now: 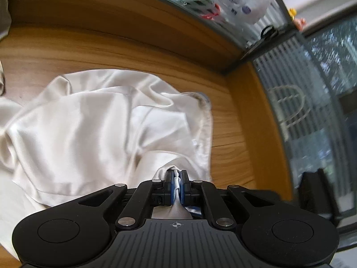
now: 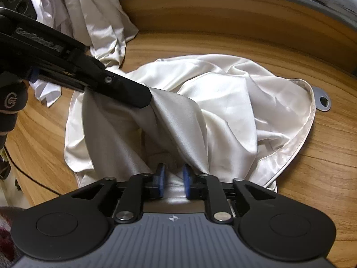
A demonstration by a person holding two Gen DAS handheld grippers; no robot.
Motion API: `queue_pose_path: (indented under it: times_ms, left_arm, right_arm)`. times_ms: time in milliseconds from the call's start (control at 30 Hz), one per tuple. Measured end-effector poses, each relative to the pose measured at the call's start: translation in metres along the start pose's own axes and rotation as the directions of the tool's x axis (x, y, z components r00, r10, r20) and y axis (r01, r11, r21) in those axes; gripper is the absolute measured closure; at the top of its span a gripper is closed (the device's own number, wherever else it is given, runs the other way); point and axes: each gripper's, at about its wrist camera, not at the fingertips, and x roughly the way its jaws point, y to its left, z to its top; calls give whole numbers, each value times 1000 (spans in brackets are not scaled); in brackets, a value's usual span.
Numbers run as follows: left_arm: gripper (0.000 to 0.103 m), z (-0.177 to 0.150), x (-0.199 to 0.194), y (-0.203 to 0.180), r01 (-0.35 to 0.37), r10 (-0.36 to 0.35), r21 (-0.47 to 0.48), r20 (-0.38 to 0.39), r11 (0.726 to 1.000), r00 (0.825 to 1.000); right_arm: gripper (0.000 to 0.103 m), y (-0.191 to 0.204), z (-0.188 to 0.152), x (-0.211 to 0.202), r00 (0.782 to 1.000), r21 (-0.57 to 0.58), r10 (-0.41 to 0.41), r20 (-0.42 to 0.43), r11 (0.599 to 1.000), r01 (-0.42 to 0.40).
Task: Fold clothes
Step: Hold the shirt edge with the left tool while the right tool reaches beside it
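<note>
Cream satin garment (image 2: 223, 102) lies crumpled at the centre of the wooden desk (image 2: 323, 156), occupying the middle of both wrist views. A second pale garment (image 2: 89, 17) is heaped at the upper left of the right wrist frame, apart from the work.

Left gripper (image 1: 177, 179): jaws narrow, clamped on a bunched fold of the satin; the cloth is visibly pinched between the blue pads. In the right wrist view this same gripper enters from the left edge, its tip holding a raised ridge of fabric that slopes down and to the right.

Right gripper (image 2: 174, 178): jaws partly apart. Fabric lies beneath and between the pads, but neither pad is seen pressing on it, so no grip is established on this side.

Governing relation: the raised ridge runs from the left gripper's tip, left of centre in the right wrist view, down to a point just at the right-hand pad of the right gripper. The cloth edge therefore lies directly ahead of and below the right gripper, touching or nearly touching its right pad. The hemmed border curves away along the lower right.

Judgement: the right gripper is the one placed to take the second hold; it would need to close on the fold between its pads before any lift or spread.
</note>
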Motion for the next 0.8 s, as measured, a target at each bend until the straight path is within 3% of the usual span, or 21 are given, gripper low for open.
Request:
queue_pose_path:
  times_ms: [167,467,533,667,800]
  left_arm:
    - [95,-6,8,4,-68,69,63,-16,996,997]
    - [95,-10,14,15,-80,81,31,-31,996,996]
    - [95,-10,15,15,-77,78,26,-32,997,996]
    - [94,-11,18,15,-78,79,21,-38,997,996]
    - [94,-13,22,13,-83,85,38,-44,996,995]
  right_arm:
    - [66,11,-1,3,1000,-30,9,-8,999,-9]
    - [66,15,6,9,993,8,97,61,995,-97]
    - [69,13,10,17,993,30,106,52,994,-107]
    - [80,8,11,38,998,44,53,-21,998,-52]
    - [80,3,4,39,997,44,42,-60,998,-39]
